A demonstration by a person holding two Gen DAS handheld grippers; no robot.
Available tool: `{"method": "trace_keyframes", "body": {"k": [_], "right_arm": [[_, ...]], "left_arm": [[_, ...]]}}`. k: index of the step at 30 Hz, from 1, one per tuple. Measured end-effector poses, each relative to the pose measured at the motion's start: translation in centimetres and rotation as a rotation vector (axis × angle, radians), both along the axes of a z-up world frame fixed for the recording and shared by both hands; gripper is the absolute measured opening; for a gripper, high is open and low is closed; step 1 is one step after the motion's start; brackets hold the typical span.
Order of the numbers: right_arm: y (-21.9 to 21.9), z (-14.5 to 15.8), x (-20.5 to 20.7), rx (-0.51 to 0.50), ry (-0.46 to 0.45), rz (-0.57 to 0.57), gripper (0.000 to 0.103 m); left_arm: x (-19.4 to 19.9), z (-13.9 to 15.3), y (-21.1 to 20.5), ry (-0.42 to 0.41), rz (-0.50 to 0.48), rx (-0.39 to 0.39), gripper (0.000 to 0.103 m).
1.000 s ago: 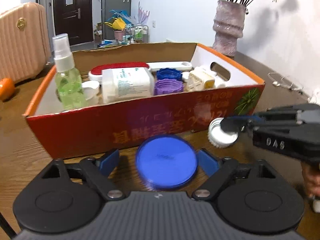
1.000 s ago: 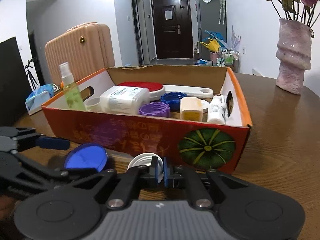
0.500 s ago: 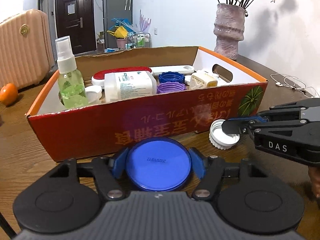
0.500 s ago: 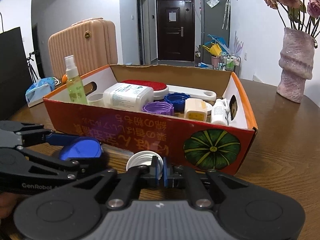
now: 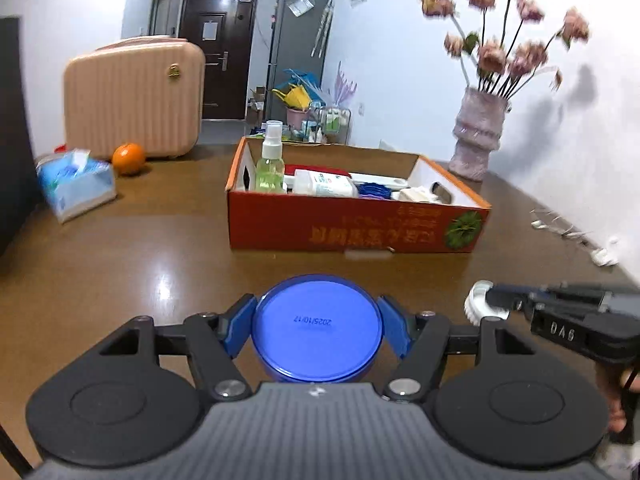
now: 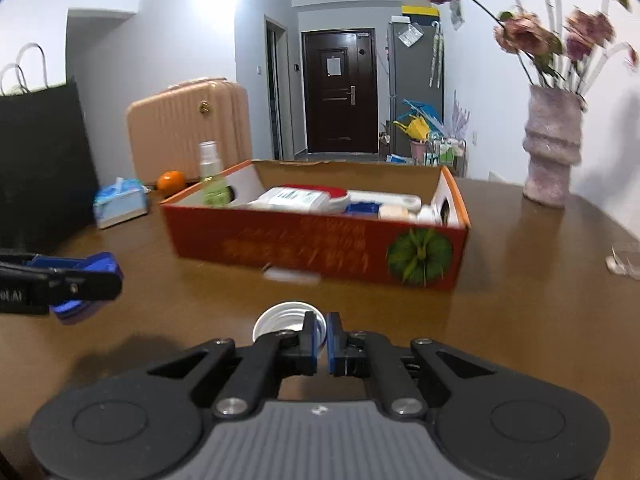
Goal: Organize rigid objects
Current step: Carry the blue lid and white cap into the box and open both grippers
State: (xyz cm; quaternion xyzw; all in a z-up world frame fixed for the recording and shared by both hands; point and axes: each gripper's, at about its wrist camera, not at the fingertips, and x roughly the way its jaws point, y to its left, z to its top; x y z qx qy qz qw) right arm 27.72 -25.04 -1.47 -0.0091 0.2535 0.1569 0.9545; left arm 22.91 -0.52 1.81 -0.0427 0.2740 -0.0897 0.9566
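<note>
1. Two lids were held clear of the box [image 5: 356, 232]: a blue lid [image 5: 316, 326] in the left gripper [image 5: 316, 328] and a white cap [image 6: 286, 322] in the right gripper [image 6: 322, 340].
2. Left jaws had just been closing and were clamped on the blue lid's rim, one blue pad at each side; the lid lay flat, its printed date facing up.
3. Right jaws were pinched nearly together on the white cap's wall, with the cap's open side facing the right wrist camera.
4. Seen from the left wrist, the white cap [image 5: 480, 304] sat at the tip of the right gripper [image 5: 500, 300], to the right of the blue lid and apart from it.
5. Both lids hung over the table [image 5: 140, 256], on the near side of the box and well short of it.
6. Inside the box stood a spray bottle [image 5: 270, 164] at the left end, with a white bottle [image 5: 324, 184] lying beside it and more lids further right.
7. Beyond, on the table, were a tissue pack [image 5: 74, 184], an orange [image 5: 128, 158], a suitcase [image 5: 132, 96] and a vase [image 5: 478, 132] of flowers.
</note>
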Motion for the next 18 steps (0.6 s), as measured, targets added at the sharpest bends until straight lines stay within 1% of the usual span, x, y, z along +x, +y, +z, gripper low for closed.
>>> {"method": "trace_keyframes", "body": {"k": [2,5,6,10,13,15,18], "right_arm": [[-0.6,-0.1,-2.7,0.034,0.015,-0.007,0.004],[-1.1,-0.3,-5.7,0.065,0.039,-0.019,0.004],[-1.2,-0.2,-6.3,0.062,0.041,-0.019,0.004],[-1.4,0.4,-7.8,0.042,0.019,-0.031,0.004],[-1.6,1.0,-7.8,0.058,0.011,-0.026,0.004],[-1.9,1.5,-6.8,0.1,0.022,-0.009,0.004],[-2.0,3.1,-4.3,0.124,0.0,0.01,0.004]], "left_arm": [[-1.9,-0.1,0.1,0.002,-0.006,-0.02,0.067],[-2.9,0.0,-0.5,-0.005,-0.011,0.003,0.067],[-3.0,0.1,-0.7,-0.01,-0.009,0.007,0.067],[-3.1,0.4,-1.1,-0.022,-0.031,-0.02,0.067],[-1.3,1.5,-1.6,-0.045,-0.057,-0.027,0.067],[1.2,2.7,-1.9,-0.075,-0.072,-0.029,0.067],[6.1,4.5,-3.2,-0.101,-0.097,0.023,0.067]]}}
